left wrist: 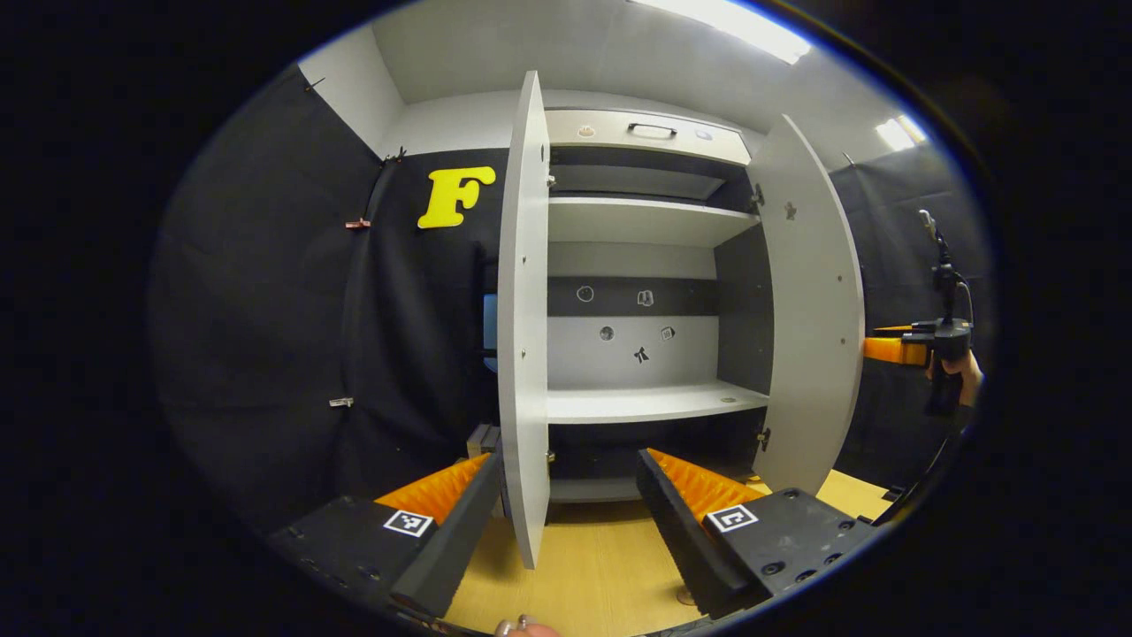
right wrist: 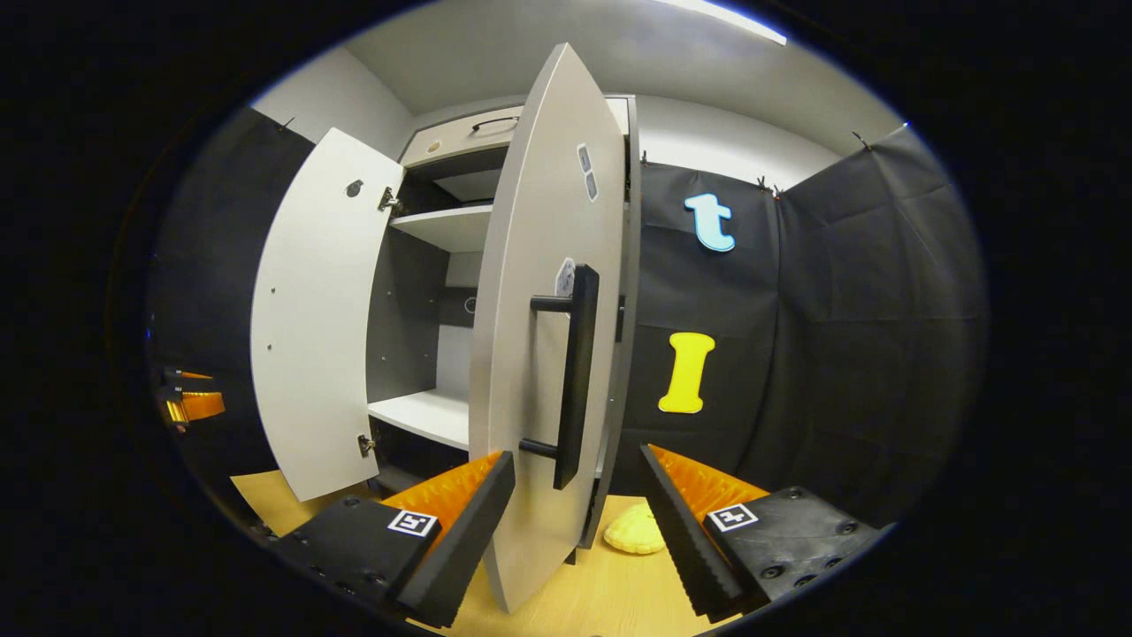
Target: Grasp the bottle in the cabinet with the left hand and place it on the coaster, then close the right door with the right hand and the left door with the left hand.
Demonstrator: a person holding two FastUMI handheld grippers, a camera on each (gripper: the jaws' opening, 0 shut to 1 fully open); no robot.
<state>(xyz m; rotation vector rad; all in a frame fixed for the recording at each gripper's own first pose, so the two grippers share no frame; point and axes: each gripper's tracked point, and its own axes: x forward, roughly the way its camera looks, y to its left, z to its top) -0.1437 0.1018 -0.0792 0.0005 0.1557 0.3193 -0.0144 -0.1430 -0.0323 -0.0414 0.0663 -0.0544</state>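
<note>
A: How is the left gripper (left wrist: 566, 495) held?

B: Level, looking straight into the cabinet (left wrist: 650, 133) from the desk (left wrist: 592, 566) side. Its jaws stand wide apart and hold nothing. The edge of the left door (left wrist: 523, 336) sits just beside the inner face of its left finger; whether they touch I cannot tell.

A: And the left door itself?

B: Swung out toward the camera, seen almost edge-on. The right door (left wrist: 809, 310) is open too, angled outward on the far side of the opening.

A: What about the shelves?

B: In the left gripper view an upper shelf (left wrist: 641, 221) and a lower shelf (left wrist: 650, 402) show as bare white boards, with small stickers on the back panel between them.

A: Where is the other gripper?

B: In the left gripper view it shows at the far right, past the right door, with a hand (left wrist: 964, 376) on its grip, held at about mid-door height.

A: From its own camera?

B: The right gripper (right wrist: 575, 500) is also spread wide and empty. The right door stands between its fingers, its outer face turned to the camera. The black bar handle (right wrist: 575, 372) hangs just above the gap, apart from both fingers.

A: Anything on the desk there?

B: A yellow ridged coaster (right wrist: 635, 531) lies on the wood just inside the right finger, partly behind the door's lower corner.
</note>
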